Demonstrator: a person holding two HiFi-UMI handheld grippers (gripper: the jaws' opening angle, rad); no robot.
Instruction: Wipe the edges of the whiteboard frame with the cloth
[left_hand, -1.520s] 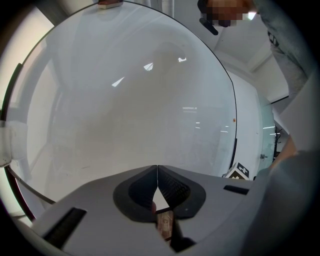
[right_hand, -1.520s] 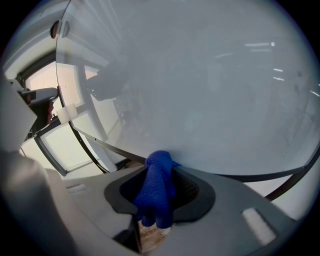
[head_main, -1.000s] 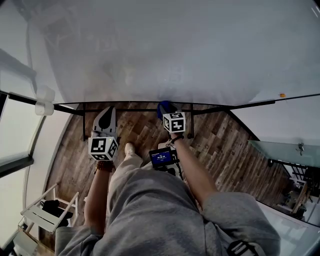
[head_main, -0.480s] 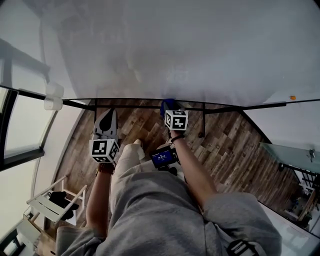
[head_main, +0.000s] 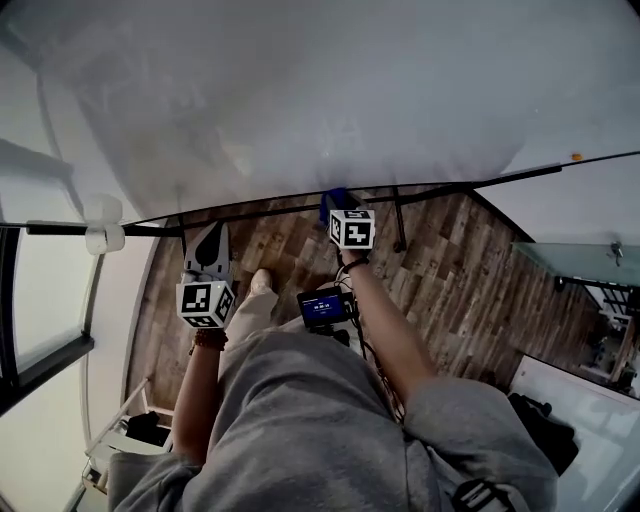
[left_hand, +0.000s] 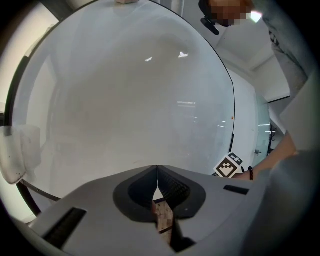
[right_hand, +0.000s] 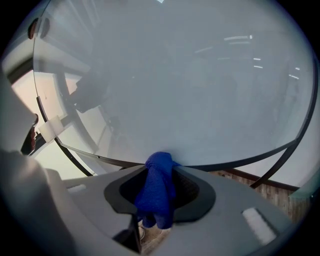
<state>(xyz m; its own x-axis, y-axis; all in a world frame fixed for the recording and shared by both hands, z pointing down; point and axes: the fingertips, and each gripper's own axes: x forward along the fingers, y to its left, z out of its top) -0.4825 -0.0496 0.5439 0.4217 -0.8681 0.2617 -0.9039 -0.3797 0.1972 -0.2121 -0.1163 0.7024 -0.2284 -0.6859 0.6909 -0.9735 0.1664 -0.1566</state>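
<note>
A large whiteboard (head_main: 320, 90) with a thin dark frame (head_main: 260, 211) fills the upper part of the head view. My right gripper (head_main: 336, 200) is shut on a blue cloth (right_hand: 159, 187), and the cloth (head_main: 335, 199) touches the frame's bottom edge (right_hand: 235, 160) near its middle. My left gripper (head_main: 207, 238) is shut with nothing in it; it hangs just below the bottom edge, left of the right gripper. In the left gripper view the jaws (left_hand: 157, 170) meet in front of the white board surface (left_hand: 130, 100).
A white clip-like block (head_main: 104, 237) sits on the frame at the left. A dark stand leg (head_main: 397, 220) drops below the board right of the cloth. Wood-plank floor (head_main: 450, 280) lies beneath. A small screen device (head_main: 321, 307) hangs at the person's waist.
The view has tilted, so the board's bottom edge slants up to the right. The cloth stays against the bottom edge; both grippers keep nearly the same places along it.
</note>
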